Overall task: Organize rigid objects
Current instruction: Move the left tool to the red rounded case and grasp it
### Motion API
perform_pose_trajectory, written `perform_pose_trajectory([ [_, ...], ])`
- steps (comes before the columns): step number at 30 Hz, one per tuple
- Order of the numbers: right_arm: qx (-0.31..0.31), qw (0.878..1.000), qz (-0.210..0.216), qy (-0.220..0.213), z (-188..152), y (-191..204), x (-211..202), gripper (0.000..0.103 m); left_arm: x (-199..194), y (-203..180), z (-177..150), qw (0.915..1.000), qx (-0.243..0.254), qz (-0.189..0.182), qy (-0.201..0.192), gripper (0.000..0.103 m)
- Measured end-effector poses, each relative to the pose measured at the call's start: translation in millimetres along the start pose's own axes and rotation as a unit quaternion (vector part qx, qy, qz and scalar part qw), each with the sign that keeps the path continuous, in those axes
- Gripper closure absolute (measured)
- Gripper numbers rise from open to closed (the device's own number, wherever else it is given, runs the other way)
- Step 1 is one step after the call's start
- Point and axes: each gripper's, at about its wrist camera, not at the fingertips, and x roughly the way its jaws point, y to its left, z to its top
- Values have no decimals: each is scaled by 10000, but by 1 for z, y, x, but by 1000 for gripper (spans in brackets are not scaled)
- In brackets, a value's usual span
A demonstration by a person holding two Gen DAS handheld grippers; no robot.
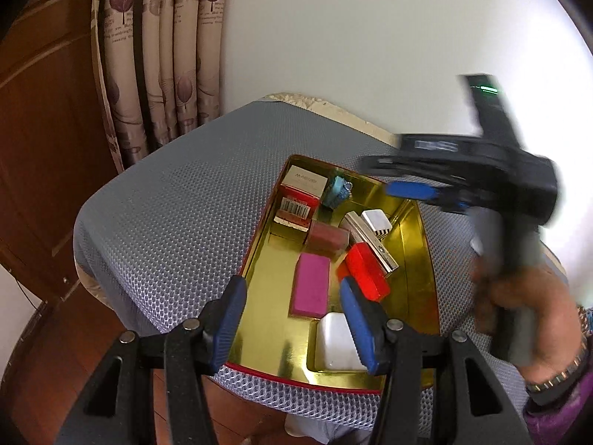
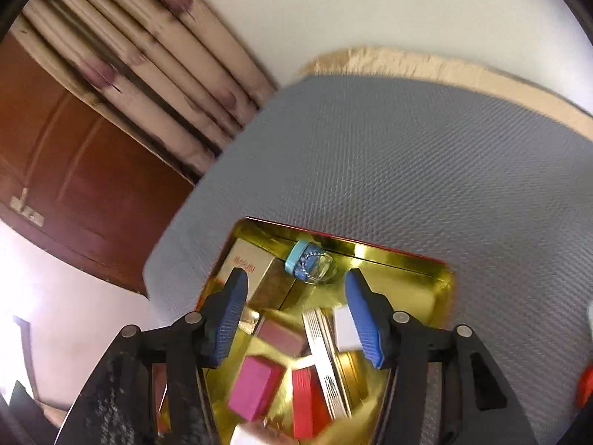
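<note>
Mid-sorting inside the gold tin (image 1: 418, 259) on the grey mesh cushion (image 1: 178, 204), both left gripper (image 1: 292, 315) and right gripper (image 2: 296, 315) spread wide and empty above pink box (image 1: 311, 289), red box (image 1: 367, 270) and white block (image 1: 333, 341); next, probably lowering onto one box squarely.

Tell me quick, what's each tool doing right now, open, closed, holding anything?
Left tool: open, holding nothing, over the gold metal tray.
Right tool: open, holding nothing, also over the tray.
</note>
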Motion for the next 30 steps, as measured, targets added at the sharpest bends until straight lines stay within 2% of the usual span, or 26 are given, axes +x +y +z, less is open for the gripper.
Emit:
perform_pose_trajectory([
  [2,93,9994,30,-321,-18,-22,-35,49,-1,-5,-2,9999,121,-14,-23,49],
  [4,156,9982,-223,-528,-38,-48,-65,42,-3,-14,-6,9995,307,-59,-20,49],
  [5,189,9966,-470,-647,-51,-65,-82,38,-4,-19,-8,9992,396,-83,-25,49],
  [8,255,9852,-1486,-818,-98,-120,-131,37,-5,-36,-16,9966,768,-314,24,49],
  [10,179,9676,-2397,-773,-130,-156,-159,36,-4,-52,-22,9928,1056,-529,178,49],
  [12,155,9436,-3246,-639,-158,-192,-183,36,-1,-70,-26,9874,1259,-857,426,49],
  [15,291,9216,-3837,-508,-191,-239,-214,31,4,-100,-30,9785,1406,-1309,755,49],
  [19,538,9137,-3974,-667,-215,-268,-238,22,23,-151,-25,9663,1377,-1811,1209,49],
  [22,858,9235,-3645,-837,-230,-287,-244,16,50,-197,-19,9564,1209,-2074,1661,49],
  [26,907,9303,-3386,-1081,-236,-292,-252,10,79,-248,-11,9507,1259,-2111,1889,49],
  [30,964,9390,-3085,-1178,-243,-299,-261,10,109,-286,-8,9516,1418,-1901,1957,49],
])
